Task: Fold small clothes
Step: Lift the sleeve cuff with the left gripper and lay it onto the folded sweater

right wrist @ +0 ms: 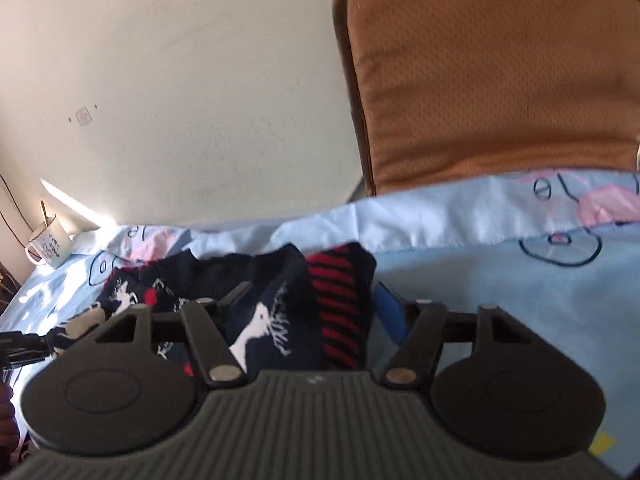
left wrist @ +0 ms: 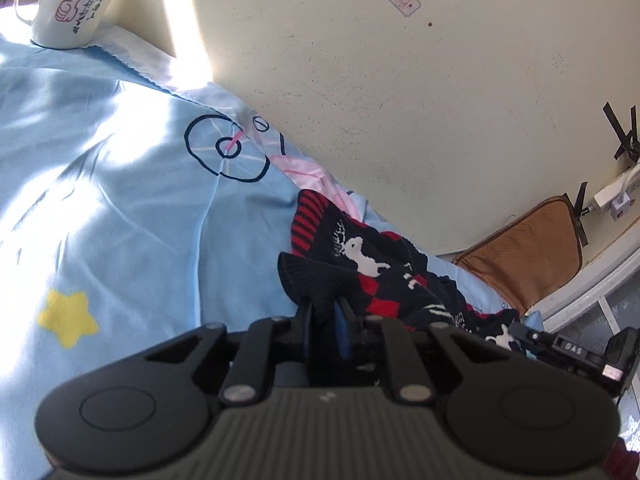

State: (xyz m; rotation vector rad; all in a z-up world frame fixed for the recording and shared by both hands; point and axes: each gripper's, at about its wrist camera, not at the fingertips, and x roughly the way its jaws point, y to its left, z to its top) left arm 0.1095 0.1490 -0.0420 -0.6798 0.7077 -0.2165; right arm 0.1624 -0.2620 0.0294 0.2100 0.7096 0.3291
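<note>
A small navy knit sweater [left wrist: 372, 256] with white reindeer and red stripes lies bunched on a light blue sheet [left wrist: 120, 208]. My left gripper [left wrist: 326, 308] is shut on a dark ribbed edge of the sweater. In the right wrist view the sweater [right wrist: 280, 304] fills the gap between my right gripper's fingers [right wrist: 308, 292], which stand wide apart around its striped cuff; whether they press on it is hidden. The right gripper also shows at the right edge of the left wrist view [left wrist: 532, 336].
A white enamel mug [left wrist: 68, 4] stands on the sheet at the far left by the wall. A brown cushion [right wrist: 492, 80] leans against the cream wall behind the sweater. A white power strip [left wrist: 616, 196] hangs on the wall at right.
</note>
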